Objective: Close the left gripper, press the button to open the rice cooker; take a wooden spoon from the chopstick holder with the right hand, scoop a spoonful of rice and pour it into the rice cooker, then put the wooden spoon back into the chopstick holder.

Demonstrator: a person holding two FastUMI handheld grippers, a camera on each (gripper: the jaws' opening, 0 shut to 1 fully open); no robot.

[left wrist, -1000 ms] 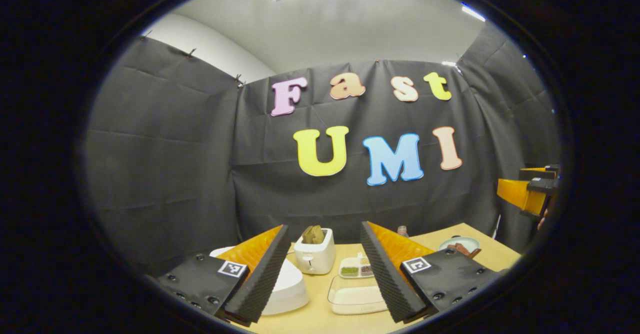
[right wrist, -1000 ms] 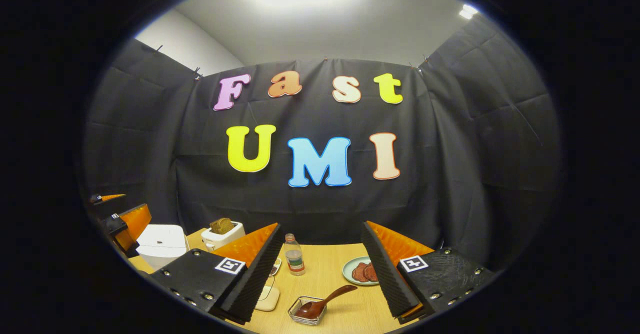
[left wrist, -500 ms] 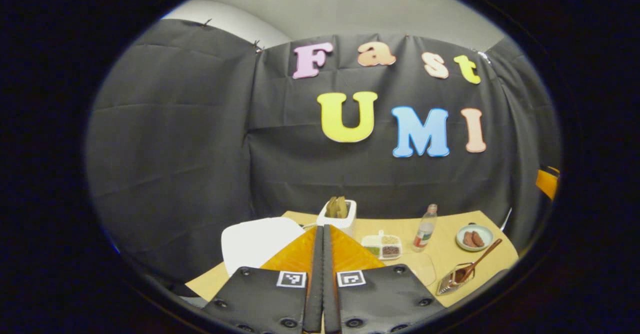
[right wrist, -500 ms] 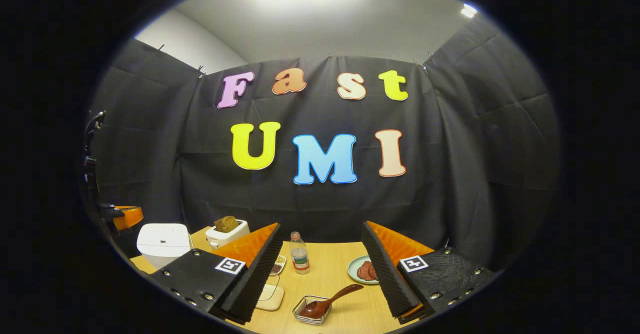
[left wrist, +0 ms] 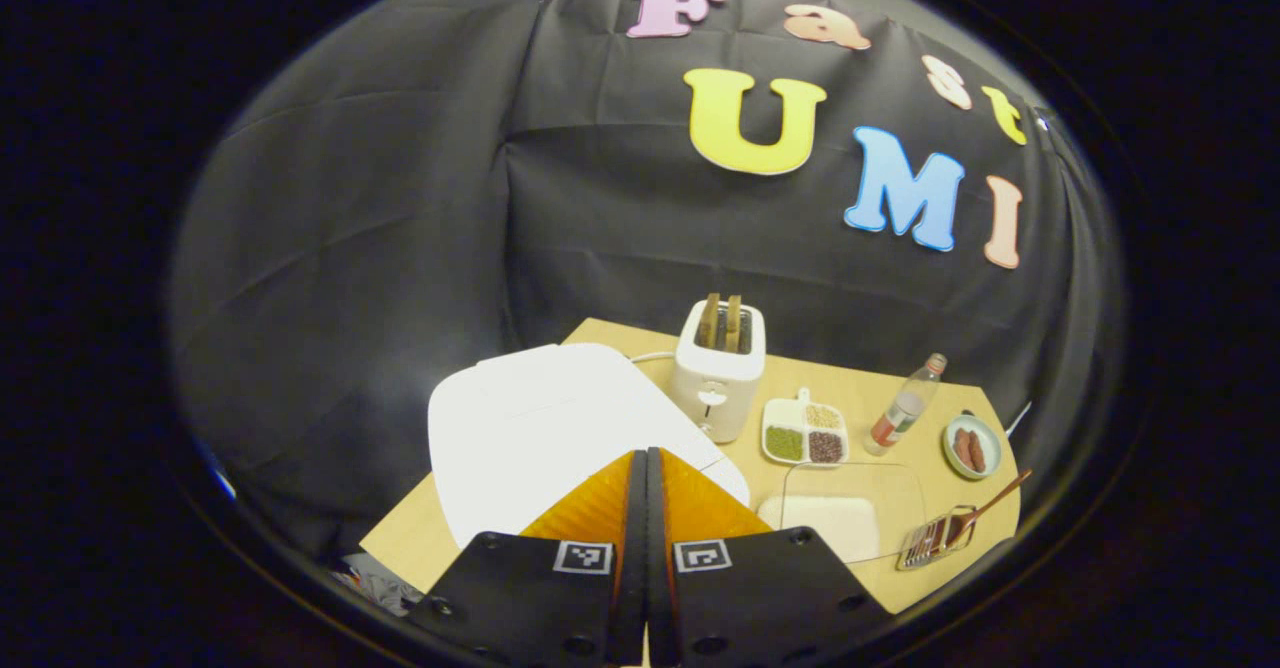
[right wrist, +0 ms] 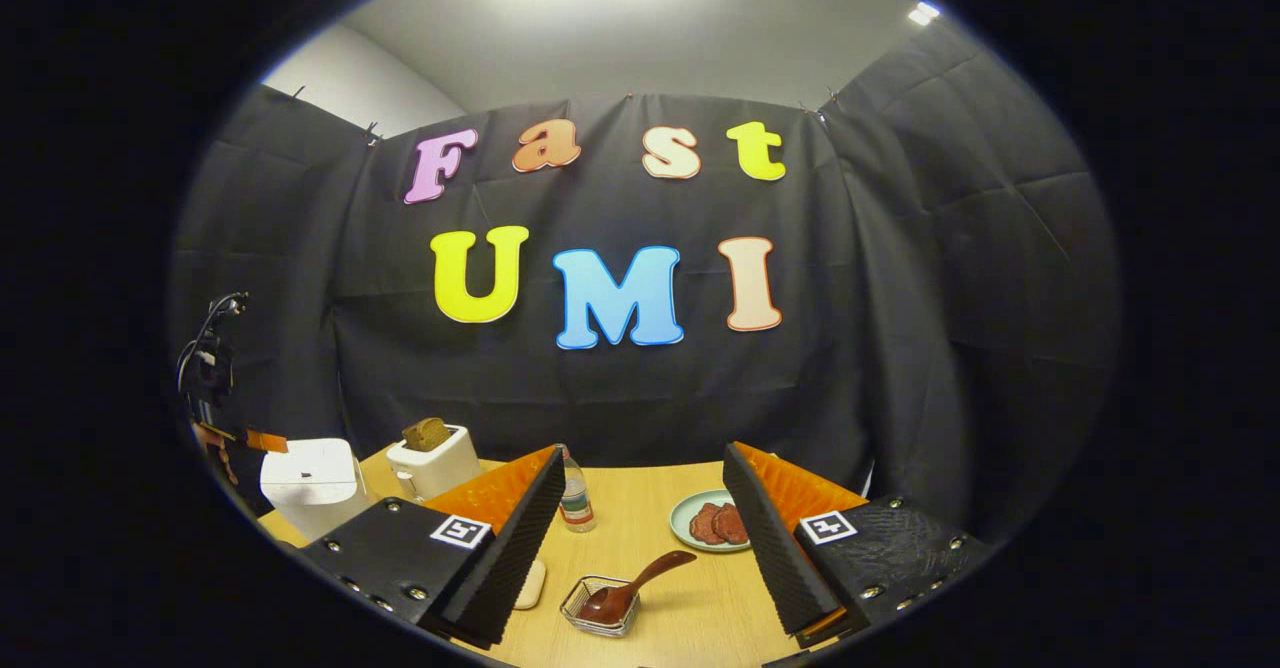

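In the left gripper view, my left gripper (left wrist: pixel 645 456) is shut with nothing between its fingers and points down over the closed white rice cooker (left wrist: pixel 540 428). A clear rice container (left wrist: pixel 850 520) lies to its right. Beyond that, a wire chopstick holder (left wrist: pixel 930 540) carries the wooden spoon (left wrist: pixel 990 503). In the right gripper view, my right gripper (right wrist: pixel 642 453) stands open above the table, and the wooden spoon (right wrist: pixel 640 583) rests in the holder (right wrist: pixel 598 610) below and between its fingers. The rice cooker (right wrist: pixel 305 478) sits far left, with the left gripper (right wrist: pixel 262 440) just above it.
A white toaster (left wrist: pixel 718 373) with bread stands behind the cooker. A divided dish of beans (left wrist: pixel 805 433), a small bottle (left wrist: pixel 905 410) and a plate of sausage slices (left wrist: pixel 970 445) line the back of the wooden table (left wrist: pixel 640 343). Black cloth walls surround the table.
My left gripper went from open to shut, then tilted down and closed in over the rice cooker. The right gripper stayed open and barely shifted.
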